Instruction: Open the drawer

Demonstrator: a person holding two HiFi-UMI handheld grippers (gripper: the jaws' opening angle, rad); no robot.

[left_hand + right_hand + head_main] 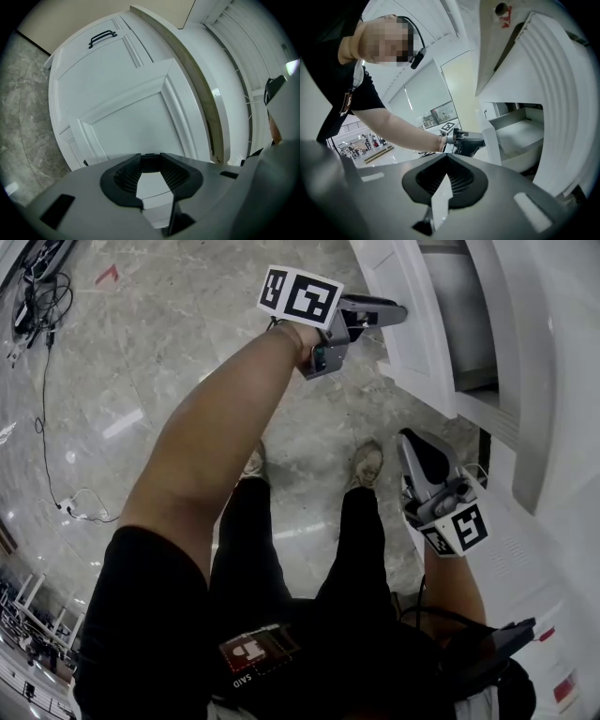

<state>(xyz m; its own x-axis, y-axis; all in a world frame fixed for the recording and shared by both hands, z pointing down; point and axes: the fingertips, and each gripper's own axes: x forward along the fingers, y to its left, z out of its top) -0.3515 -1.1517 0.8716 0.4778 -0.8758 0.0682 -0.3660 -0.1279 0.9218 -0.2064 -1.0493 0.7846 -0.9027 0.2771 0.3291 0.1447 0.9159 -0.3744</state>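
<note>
Grey marble floor (pixel 169 352) underfoot, w/ a white cabinet (pixel 553 381) along the person's right. Its drawer (pixel 520 133) is at top right in the head view, already standing partway out of the cabinet. The right gripper view shows its pale inside, bare as far as can be seen.

The drawer front (pixel 414 338) is a white painted panel w/ a raised frame moulding and no handle visible on it (a neighbouring front carries a black bar handle (pixel 101 37)). The left gripper (pixel 394 311) reaches level to that panel's edge. Its jaws are about half apart and closed on the edge itself, white board filling the gap. The right gripper (pixel 417 442) hangs lower beside the cabinet, well apart from the drawer, jaws only a thin slit apart w/ nothing in it.

Handling, as a guess: stiff, rigid box on runners, prob. light since it looks empty, and glossy paint makes it fairly slippery. Best hold is where the left one is, on the front's edge, pulling straight out along the runners. A skewed pull could bind it or let the pads slide off.
</note>
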